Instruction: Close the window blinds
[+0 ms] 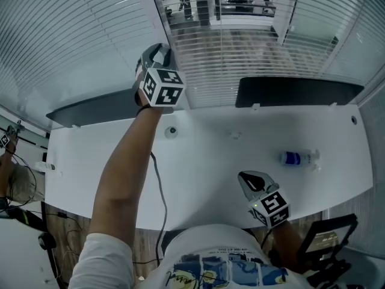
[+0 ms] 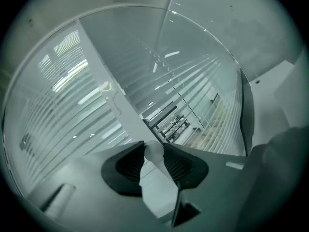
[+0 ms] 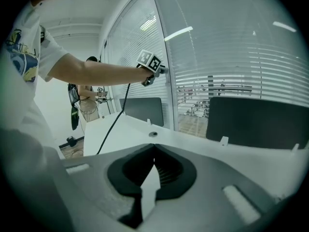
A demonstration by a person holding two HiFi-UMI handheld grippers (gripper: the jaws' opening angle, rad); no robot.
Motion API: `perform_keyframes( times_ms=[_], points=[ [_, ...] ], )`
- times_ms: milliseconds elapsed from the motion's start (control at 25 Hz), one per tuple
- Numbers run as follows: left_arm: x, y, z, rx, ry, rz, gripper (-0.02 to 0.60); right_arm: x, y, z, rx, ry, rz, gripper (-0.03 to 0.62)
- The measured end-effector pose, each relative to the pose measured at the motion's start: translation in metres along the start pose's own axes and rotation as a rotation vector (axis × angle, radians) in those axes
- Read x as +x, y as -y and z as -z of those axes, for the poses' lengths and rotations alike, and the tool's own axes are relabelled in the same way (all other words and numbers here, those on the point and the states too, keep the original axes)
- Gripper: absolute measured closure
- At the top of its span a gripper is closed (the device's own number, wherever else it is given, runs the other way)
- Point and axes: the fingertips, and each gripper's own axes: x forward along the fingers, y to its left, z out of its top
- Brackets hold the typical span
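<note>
White slatted blinds [image 1: 240, 65] cover the window behind the desk; the middle panel's slats stand partly open, and shelves show through them. My left gripper [image 1: 157, 52] is raised to the window frame beside that panel. In the left gripper view its jaws [image 2: 154, 151] are shut on a small white rounded knob [image 2: 154, 150], apparently the end of the blind's wand. The right gripper view shows that arm stretched out with the left gripper [image 3: 153, 64] at the frame. My right gripper [image 1: 255, 182] hangs low over the desk's near edge, shut [image 3: 154, 148] and empty.
A white desk [image 1: 210, 161] runs below the window. On it lie a small bottle with a blue label [image 1: 298, 158] and a round cable grommet [image 1: 171, 131]. Two dark panels [image 1: 298, 92] [image 1: 90, 108] stand along its far edge. A black cable [image 1: 161, 185] trails from my left arm.
</note>
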Motion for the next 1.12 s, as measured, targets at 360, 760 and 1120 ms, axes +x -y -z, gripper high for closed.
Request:
perform_keyframes(
  times_ms=[360, 760, 1120],
  points=[
    [-0.003, -0.008, 0.002, -0.362, 0.024, -0.007, 0.465, 0.0, 0.0, 0.0, 0.002, 0.003, -0.002, 0.591],
    [-0.006, -0.011, 0.006, -0.632, 0.022, 0.013, 0.465, 0.001, 0.0, 0.003, 0.003, 0.003, -0.001, 0.592],
    [-0.006, -0.007, 0.007, -0.879, 0.032, 0.052, 0.463, 0.0, 0.004, 0.008, 0.002, 0.001, -0.002, 0.591]
  ],
)
